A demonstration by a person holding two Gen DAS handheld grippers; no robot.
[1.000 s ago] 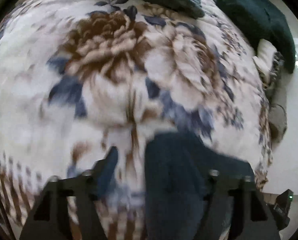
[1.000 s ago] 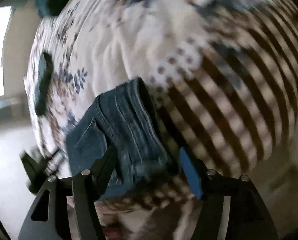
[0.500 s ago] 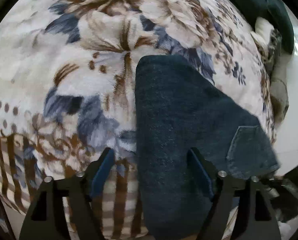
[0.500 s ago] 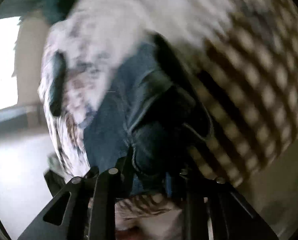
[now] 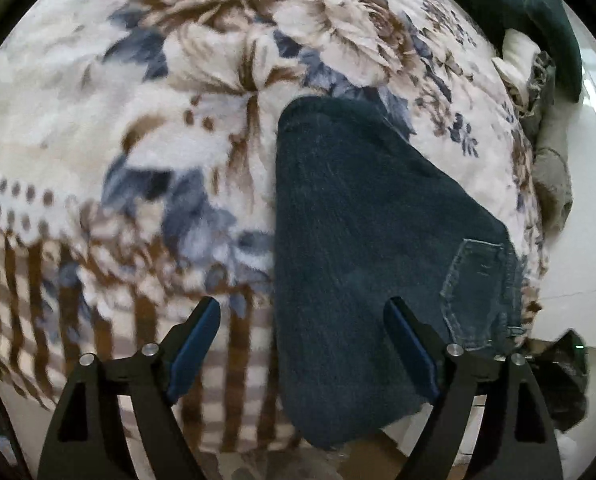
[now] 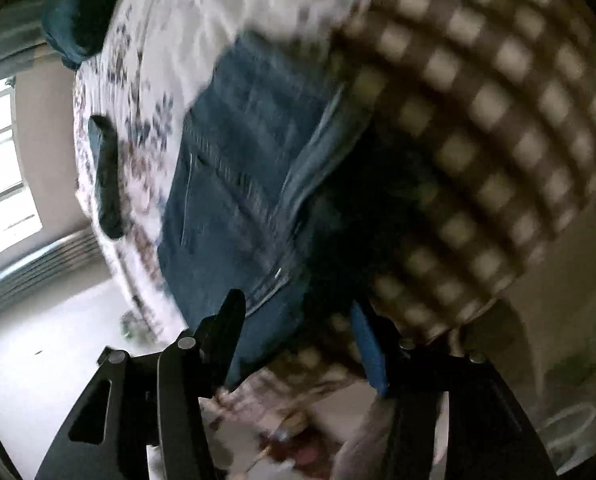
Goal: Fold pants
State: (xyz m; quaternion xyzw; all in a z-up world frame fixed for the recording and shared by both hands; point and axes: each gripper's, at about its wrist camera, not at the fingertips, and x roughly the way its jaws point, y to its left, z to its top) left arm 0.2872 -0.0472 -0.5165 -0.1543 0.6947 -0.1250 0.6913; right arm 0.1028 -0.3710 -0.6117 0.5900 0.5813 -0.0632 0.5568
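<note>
On the floral blanket (image 5: 217, 128), one folded pair of jeans (image 5: 362, 232)

1. Pants (image 5: 362, 248) lie folded on the blanket (image 5: 169, 128), near its front edge.
2. Left gripper (image 5: 306, 344) hangs above them, one finger over the pants, the other over blanket to the left.
3. Right gripper (image 6: 298, 340) sits at the pants' (image 6: 237, 184) near end.
4. Pillow (image 5: 538, 12) lies far behind, right.

A floral blanket (image 5: 201, 128) lies beneath a dark green cushion (image 5: 538, 8)
</note>
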